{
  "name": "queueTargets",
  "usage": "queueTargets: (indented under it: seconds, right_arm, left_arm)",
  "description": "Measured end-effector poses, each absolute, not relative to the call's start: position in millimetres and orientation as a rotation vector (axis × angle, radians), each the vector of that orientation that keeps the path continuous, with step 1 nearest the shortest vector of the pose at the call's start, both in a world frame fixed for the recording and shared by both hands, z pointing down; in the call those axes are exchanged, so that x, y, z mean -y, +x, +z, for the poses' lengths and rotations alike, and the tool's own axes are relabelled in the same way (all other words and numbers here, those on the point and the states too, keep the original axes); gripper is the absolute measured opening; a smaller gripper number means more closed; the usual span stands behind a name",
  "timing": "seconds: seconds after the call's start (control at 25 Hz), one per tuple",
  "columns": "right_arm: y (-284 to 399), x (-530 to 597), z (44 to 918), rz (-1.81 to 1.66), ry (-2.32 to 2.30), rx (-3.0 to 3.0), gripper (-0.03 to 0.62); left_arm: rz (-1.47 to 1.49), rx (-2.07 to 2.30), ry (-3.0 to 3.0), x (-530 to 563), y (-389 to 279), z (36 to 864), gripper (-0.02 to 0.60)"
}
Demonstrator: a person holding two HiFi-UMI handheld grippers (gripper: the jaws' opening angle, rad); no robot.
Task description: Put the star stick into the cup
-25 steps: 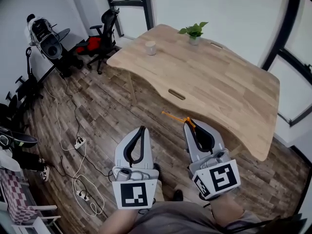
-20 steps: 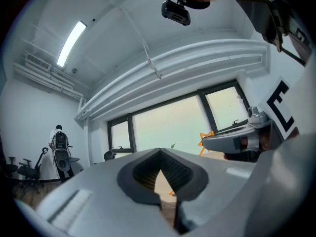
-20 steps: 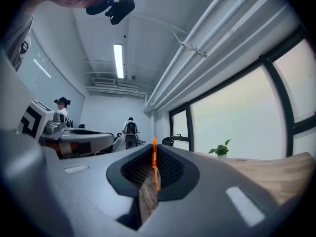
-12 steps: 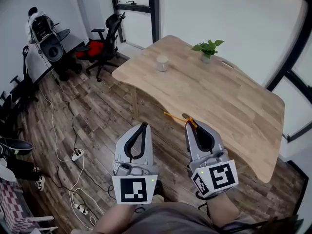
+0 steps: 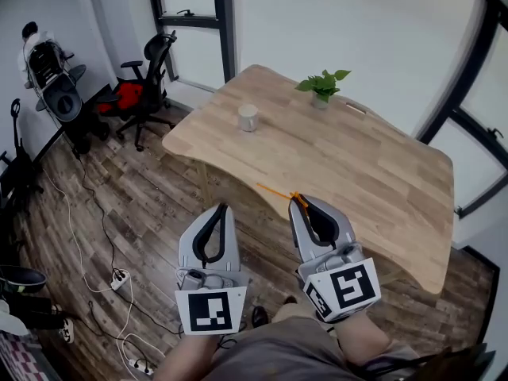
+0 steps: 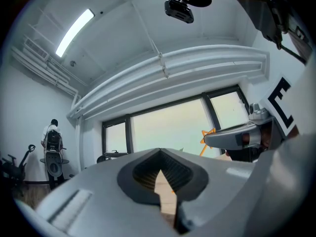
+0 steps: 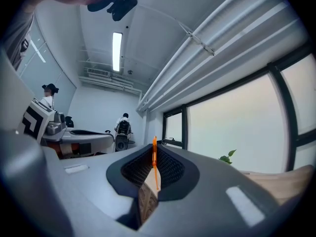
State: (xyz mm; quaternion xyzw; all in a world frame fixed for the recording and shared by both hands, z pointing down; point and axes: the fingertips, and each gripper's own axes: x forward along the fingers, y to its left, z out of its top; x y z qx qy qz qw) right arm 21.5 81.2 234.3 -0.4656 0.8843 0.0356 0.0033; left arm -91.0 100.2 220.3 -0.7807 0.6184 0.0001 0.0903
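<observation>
Pinching the stick (image 5: 274, 190) tight in the right gripper (image 5: 300, 200), near the table's (image 5: 357, 165) front edge and well apart from the cup (image 5: 248, 117). Left gripper (image 5: 223, 207) closed on nothing. Pickup seemingly done; still to carry across and drop in.

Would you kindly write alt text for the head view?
The right claw grips a thin orange star stick near a light wooden table bearing a small white cup and a potted plant. The left claw is shut, empty.
</observation>
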Motion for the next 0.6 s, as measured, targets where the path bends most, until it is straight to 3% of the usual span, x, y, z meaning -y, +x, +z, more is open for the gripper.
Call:
queueTargets:
  seconds: [0.6]
  right_arm:
    - [10, 59, 272, 0.004, -1.527, -2.753, 0.046]
  left_arm:
    - [-0.098, -1.822, -2.408, 43, -102, 263, 0.001]
